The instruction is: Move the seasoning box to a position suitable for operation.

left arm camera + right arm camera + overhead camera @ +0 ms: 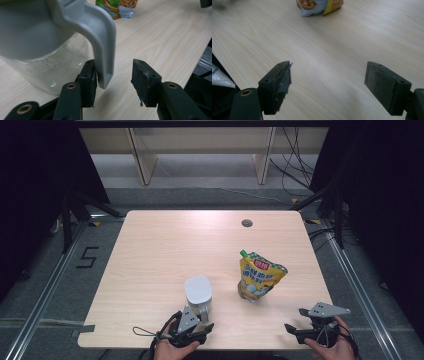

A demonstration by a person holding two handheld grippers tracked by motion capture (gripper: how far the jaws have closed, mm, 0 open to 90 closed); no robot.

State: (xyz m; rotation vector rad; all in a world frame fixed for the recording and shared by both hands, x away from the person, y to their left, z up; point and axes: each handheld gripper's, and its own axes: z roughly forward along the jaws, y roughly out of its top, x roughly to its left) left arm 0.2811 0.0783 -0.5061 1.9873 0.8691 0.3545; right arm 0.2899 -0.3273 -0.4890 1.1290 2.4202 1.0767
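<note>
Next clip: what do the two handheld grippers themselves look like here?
Both the left gripper and right gripper are black, each topped by a grey three-cornered plate. Their jaws show brass-coloured rivets and dark, worn, frayed pads. A thin black cable loops from the left one.

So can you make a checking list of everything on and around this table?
Surface: pale wooden table, one round cable hole near the far edge.
Job's things: clear jug with a grey lid and grey handle; yellow spouted snack pouch standing upright beside it.
Clutter: nothing seen.
Grippers: left gripper straddles the jug's handle, one pad touching, the other apart; right gripper open over bare table.
Cables: black cables on the floor beyond.
Surroundings: grey floor, wooden frame legs, a taped "5".
</note>
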